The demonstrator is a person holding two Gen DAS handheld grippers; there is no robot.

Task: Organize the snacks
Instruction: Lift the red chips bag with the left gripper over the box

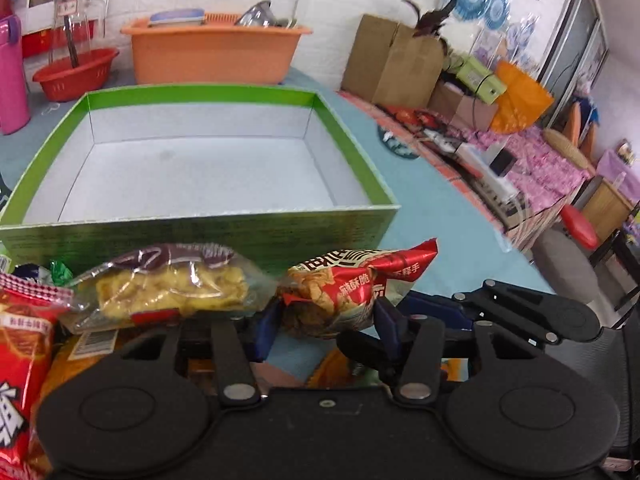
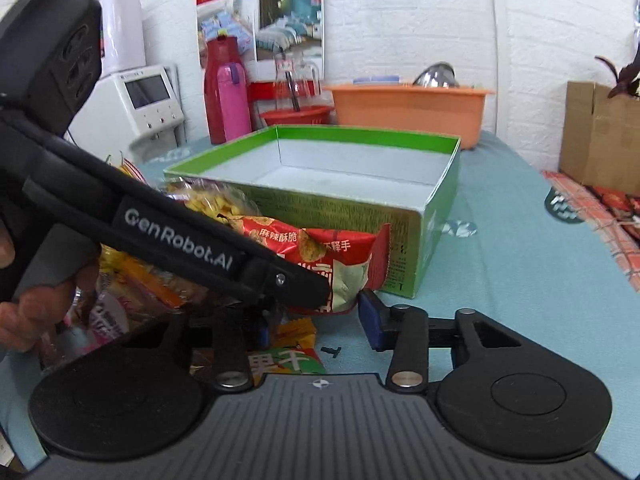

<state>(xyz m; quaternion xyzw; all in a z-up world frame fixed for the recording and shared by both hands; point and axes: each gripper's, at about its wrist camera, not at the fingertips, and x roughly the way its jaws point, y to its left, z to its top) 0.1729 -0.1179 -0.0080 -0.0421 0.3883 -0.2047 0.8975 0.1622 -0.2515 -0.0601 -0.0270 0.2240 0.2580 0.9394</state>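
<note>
Left tongs [image 1: 326, 316] clamp red snack bag [image 1: 340, 292]; right tongs [image 2: 316, 320] gape.

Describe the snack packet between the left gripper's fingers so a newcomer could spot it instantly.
Find the big green box with the white inside on the blue table. Just before its near wall, the left gripper pinches a red chip bag. Unlike the clear yellow-snack bag beside it, it is opaque with white Chinese lettering.
</note>
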